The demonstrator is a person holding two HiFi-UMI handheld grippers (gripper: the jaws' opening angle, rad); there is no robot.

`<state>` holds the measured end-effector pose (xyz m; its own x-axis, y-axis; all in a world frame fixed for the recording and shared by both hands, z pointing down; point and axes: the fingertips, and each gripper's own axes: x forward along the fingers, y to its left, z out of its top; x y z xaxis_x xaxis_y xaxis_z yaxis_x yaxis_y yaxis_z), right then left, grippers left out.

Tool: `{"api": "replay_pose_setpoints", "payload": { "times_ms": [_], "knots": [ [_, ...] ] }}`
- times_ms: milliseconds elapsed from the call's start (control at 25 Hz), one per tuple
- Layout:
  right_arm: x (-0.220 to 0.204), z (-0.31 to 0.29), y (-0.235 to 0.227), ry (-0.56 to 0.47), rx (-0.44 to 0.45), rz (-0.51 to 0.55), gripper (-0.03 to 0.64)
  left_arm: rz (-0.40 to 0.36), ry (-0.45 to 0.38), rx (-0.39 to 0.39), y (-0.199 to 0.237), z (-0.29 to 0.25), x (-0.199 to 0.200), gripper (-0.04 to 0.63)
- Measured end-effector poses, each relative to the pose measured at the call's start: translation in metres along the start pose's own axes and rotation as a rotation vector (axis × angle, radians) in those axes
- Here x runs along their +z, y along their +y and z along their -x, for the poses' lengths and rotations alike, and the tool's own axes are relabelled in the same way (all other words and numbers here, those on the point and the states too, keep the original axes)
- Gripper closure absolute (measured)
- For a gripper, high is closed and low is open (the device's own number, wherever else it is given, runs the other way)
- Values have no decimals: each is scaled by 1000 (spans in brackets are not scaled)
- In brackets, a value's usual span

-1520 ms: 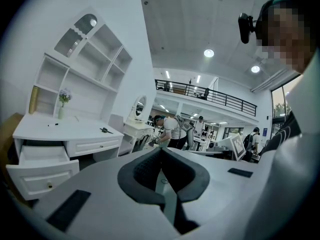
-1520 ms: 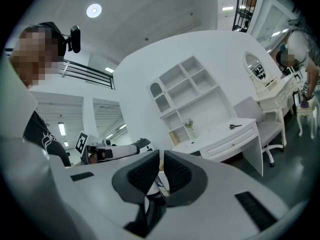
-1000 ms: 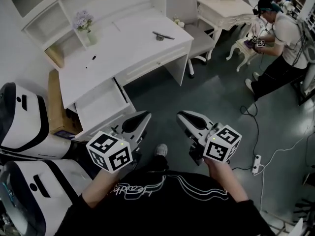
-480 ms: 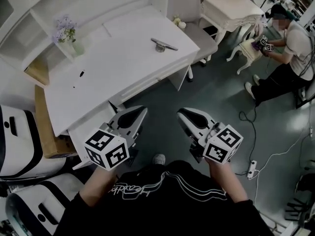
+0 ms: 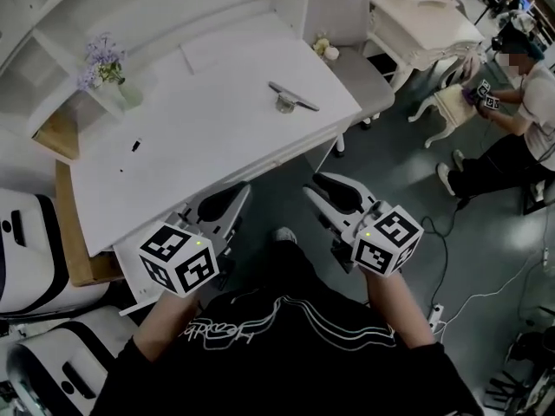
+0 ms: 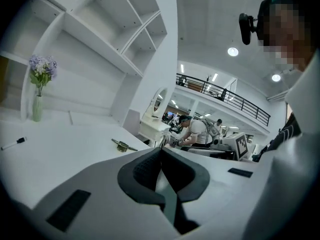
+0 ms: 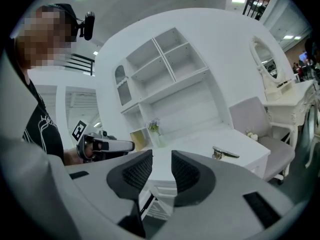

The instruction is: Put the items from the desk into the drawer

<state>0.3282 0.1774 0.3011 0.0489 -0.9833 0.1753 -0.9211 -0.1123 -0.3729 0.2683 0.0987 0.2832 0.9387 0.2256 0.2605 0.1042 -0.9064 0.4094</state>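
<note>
On the white desk (image 5: pixel 199 128) lie a grey metal object (image 5: pixel 292 98) on a small round base and a black marker (image 5: pixel 136 145). A vase of purple flowers (image 5: pixel 104 63) stands at its back left. My left gripper (image 5: pixel 227 199) hangs over the desk's front edge, shut and holding nothing. The right gripper (image 5: pixel 323 189) hovers over the floor in front of the desk, slightly open and empty. The drawer shows only as a white corner (image 5: pixel 130 295) under the left gripper. The left gripper view has the metal object (image 6: pixel 122 145), marker (image 6: pixel 14 143) and vase (image 6: pixel 39 91).
A grey chair (image 5: pixel 342 24) stands at the desk's right end, with a second white table (image 5: pixel 425 24) behind it. A person (image 5: pixel 520 120) works at the far right. White cases (image 5: pixel 26 241) and a wooden box (image 5: pixel 74 232) crowd the left. Cables and a power strip (image 5: pixel 431 315) lie on the floor.
The view has shifted closer to the desk. Both grippers have come up to its front edge, and the open drawer, plain before, is now mostly hidden under the left gripper.
</note>
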Motion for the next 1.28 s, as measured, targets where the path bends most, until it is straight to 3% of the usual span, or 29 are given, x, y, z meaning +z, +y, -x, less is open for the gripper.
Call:
{"api": "replay_pose_setpoints", "payload": {
  "times_ms": [280,520,1040,1280],
  "knots": [
    [31,-66,-97,81,18,58,462,25,8,69,54,-70,38,574],
    [30,-125,-170,218,-18,260,445,69,16,150,94,-107,55,574],
    [-33,-233,-264,509,-55,634,443,136,-5,321,169,-118,63,574],
    [-53,-251,-280,567,-60,674,445,156,-24,354,187,-120,65,574]
  ]
}}
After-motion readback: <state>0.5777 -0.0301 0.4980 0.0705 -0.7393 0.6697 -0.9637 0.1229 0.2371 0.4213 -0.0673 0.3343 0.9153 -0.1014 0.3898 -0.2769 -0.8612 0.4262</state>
